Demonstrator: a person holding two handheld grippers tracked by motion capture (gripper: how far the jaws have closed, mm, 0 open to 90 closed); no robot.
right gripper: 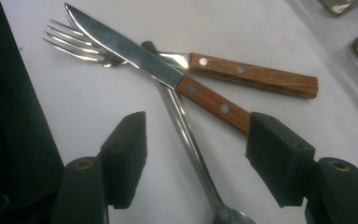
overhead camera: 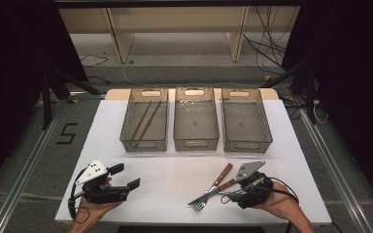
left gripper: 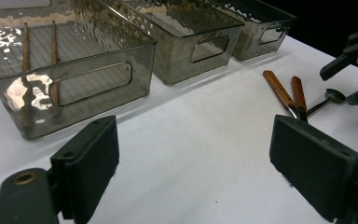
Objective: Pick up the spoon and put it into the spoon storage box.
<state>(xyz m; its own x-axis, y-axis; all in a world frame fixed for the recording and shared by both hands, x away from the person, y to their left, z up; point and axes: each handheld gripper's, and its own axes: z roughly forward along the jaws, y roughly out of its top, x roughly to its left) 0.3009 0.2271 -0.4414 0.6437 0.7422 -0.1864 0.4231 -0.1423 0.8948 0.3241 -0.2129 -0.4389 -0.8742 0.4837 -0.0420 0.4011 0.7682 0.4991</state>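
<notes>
A knife (right gripper: 144,60) with a wooden handle lies crossed over a fork (right gripper: 74,44) and a metal spoon (right gripper: 186,135) on the white table. My right gripper (right gripper: 193,128) is open, low over this pile. The spoon's handle runs between the jaws, untouched by the pads, and the knife handle's end lies by the right pad (right gripper: 270,149). From above, the right gripper (overhead camera: 229,193) sits at the front right beside the cutlery (overhead camera: 213,187). My left gripper (overhead camera: 127,175) rests at the front left, open and empty, also seen wide apart (left gripper: 193,135) over bare tabletop.
Three grey see-through bins stand in a row at the back: left bin (overhead camera: 126,128) holds two brown chopsticks (overhead camera: 145,120), middle bin (overhead camera: 196,143) and right bin (overhead camera: 247,144) hold nothing. White table surface (overhead camera: 170,179) stretches between the bins and my hands.
</notes>
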